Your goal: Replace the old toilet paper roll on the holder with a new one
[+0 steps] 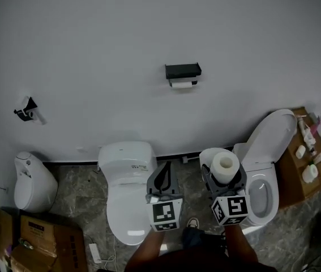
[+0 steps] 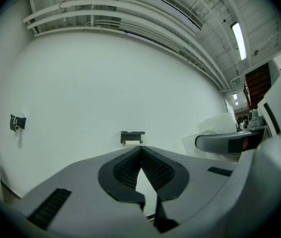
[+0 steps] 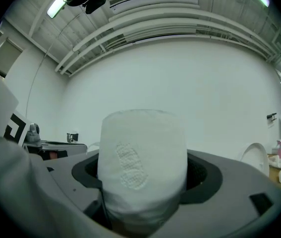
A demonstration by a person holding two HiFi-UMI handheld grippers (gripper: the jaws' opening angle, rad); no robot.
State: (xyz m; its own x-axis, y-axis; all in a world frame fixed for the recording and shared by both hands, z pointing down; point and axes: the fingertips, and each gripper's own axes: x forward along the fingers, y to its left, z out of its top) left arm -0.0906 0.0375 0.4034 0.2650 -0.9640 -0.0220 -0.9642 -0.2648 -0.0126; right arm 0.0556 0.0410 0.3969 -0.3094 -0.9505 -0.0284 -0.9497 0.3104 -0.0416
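Right gripper (image 1: pixel 223 181), low and right of centre in the head view, has its jaws spread wide and clamped on the new toilet paper roll (image 3: pixel 144 167). The roll stands upright between the dark pads and fills the middle of the right gripper view, embossed patch facing the camera. Left gripper (image 2: pixel 141 155), just beside it at the bottom centre of the head view, is fully closed: its two ribbed pads meet at the tips, and there's nothing between them. Both point toward the white wall (image 1: pixel 92 50). Up there, just above centre of the frame, sits the black holder (image 1: pixel 183 71) with the old roll (image 1: pixel 182 84) hanging under it, well apart from both grippers. In the left gripper view the holder shows right above the closed jaw tips. Below the left gripper is a white toilet (image 1: pixel 127 191) with its lid down. To the right of the right gripper is a second toilet (image 1: pixel 265 194) with its lid up. At the right edge a cardboard box (image 1: pixel 292 180) carries small bottles, and more cardboard boxes (image 1: pixel 41 237) lie in the lower left corner.
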